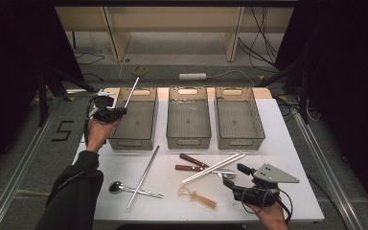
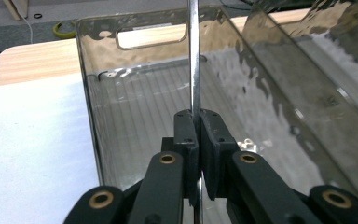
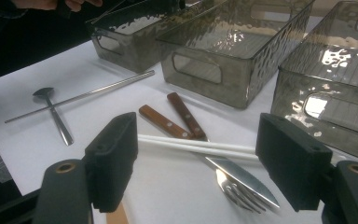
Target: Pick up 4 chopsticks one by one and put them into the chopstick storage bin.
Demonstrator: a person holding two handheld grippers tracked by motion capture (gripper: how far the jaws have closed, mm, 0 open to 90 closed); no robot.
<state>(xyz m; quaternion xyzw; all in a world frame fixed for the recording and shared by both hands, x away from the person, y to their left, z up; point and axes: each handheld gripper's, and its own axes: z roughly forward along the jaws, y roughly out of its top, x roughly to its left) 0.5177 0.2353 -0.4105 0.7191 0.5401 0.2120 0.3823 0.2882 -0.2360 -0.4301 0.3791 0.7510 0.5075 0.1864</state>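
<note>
Sorting step in hand: the left gripper (image 1: 116, 113) was clamped on a metal chopstick (image 1: 131, 93), pads (image 2: 186, 133) pinching the rod near its lower end, rod standing tilted up over the left bin (image 1: 133, 140). In the left gripper view the chopstick rose straight out of the jaws in front of the bin's inner wall. Judged as the drop-off phase, placement not yet done. Next move probably called for lowering the rod toward level so it fits lengthwise inside the bin, then releasing; dropping it while steep could leave it propped on the rim.

The right gripper (image 1: 234, 178) was held low near the table's (image 1: 297, 143) front edge with jaws wide apart, nothing between them, aimed at the cutlery pile. Likely lined up for the next pick.

Containers: three clear smoky bins in a row at the back of the table. The left bin looked empty apart from the rod hanging above it. Middle bin (image 1: 188, 141) and right bin (image 1: 240, 142) looked empty too, though glare on the rippled plastic made the floors hard to read.

Loose on the table: second metal chopstick (image 1: 143, 176) lying across a spoon (image 1: 117, 186), two white chopsticks (image 1: 213, 167) over a wooden-handled knife (image 3: 193, 123) and fork (image 3: 168, 125), and an amber plastic utensil (image 1: 197, 196) near the front edge.
</note>
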